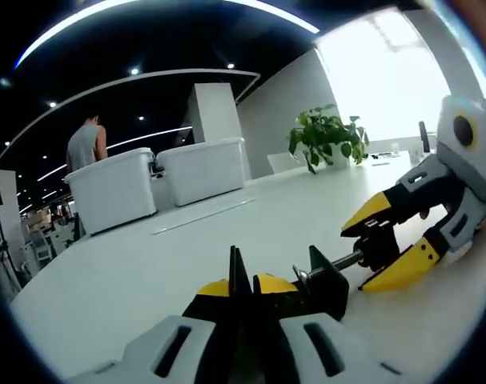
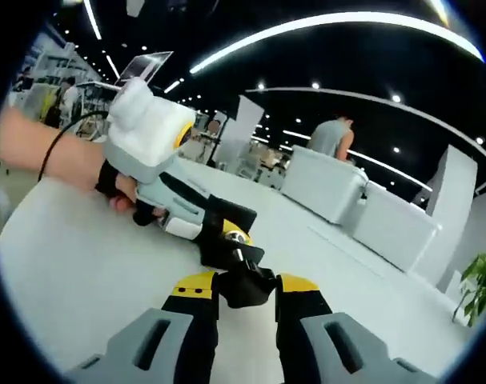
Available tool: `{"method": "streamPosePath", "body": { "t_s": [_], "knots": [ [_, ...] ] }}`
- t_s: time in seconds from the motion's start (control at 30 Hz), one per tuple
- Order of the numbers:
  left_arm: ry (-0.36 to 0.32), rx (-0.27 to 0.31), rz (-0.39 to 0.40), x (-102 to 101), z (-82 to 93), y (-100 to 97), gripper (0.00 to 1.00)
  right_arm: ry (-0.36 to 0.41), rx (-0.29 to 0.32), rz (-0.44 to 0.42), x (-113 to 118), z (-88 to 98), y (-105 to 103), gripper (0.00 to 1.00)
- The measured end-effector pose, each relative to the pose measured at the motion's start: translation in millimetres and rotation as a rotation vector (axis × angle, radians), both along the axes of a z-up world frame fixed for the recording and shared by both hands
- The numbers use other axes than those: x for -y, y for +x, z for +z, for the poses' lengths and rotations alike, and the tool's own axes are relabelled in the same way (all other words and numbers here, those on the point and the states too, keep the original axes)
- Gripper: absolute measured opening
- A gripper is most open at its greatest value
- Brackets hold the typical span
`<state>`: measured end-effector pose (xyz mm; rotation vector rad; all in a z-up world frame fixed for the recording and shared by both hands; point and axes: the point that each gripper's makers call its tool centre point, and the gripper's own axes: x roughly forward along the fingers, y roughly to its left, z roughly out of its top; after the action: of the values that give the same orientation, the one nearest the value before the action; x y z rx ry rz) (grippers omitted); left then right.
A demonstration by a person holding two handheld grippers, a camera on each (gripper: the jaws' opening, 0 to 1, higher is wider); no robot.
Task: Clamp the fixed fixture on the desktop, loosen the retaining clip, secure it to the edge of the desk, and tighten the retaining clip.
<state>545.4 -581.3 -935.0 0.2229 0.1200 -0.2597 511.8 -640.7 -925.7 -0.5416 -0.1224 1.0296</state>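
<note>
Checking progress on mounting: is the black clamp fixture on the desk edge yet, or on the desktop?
On the desktop. The black clamp fixture lies on the white desktop, held between the left tool and the right tool.

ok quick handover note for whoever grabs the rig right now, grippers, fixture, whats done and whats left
Left gripper: jaws shut on the black fixture, which lies on the white desk.
Right gripper: jaws closed around the fixture's screw end.
Done: fixture clamped from both ends on the desktop, well in from any edge.
Left: loosen the retaining clip, seat the fixture on the desk edge, tighten the clip.
</note>
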Motion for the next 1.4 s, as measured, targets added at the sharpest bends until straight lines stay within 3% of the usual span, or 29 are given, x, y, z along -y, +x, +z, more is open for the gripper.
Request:
{"method": "streamPosePath", "body": {
  "t_s": [0.2, 0.33, 0.47, 0.6, 0.67, 0.8, 0.97, 1.13, 1.4],
  "knots": [
    [-0.001, 0.000, -0.001, 0, 0.0, 0.3, 0.07, -0.018, 0.026, 0.001, 0, 0.3, -1, 0.27],
    [0.000, 0.000, 0.000, 0, 0.0, 0.3, 0.07, -0.011, 0.007, -0.007, 1, -0.1, 0, 0.27],
    [0.000, 0.001, 0.000, 0, 0.1, 0.4, 0.07, 0.045, -0.118, -0.025, 3, -3.6, 1, 0.27],
    [0.001, 0.002, 0.000, 0, 0.0, 0.4, 0.07, 0.119, -0.285, -0.042, 8, -8.5, 4, 0.31],
    [0.002, 0.002, 0.000, 0, 0.0, 0.3, 0.07, 0.201, -0.348, -0.049, 11, -1.6, 8, 0.35],
    [0.003, 0.002, -0.001, 0, -0.1, 0.3, 0.07, 0.344, -0.547, -0.022, 14, 5.6, 6, 0.31],
    [0.003, 0.003, -0.002, 0, -0.3, 0.4, 0.07, 0.441, -0.723, -0.008, 16, 8.3, 8, 0.27],
    [0.002, 0.002, -0.002, 0, -0.3, 0.6, 0.07, 0.404, -0.753, -0.020, 13, -1.4, 10, 0.27],
    [0.001, 0.002, -0.001, 0, -0.3, 1.3, 0.07, 0.422, -0.821, -0.017, 10, -1.7, 9, 0.24]
  ]
}}
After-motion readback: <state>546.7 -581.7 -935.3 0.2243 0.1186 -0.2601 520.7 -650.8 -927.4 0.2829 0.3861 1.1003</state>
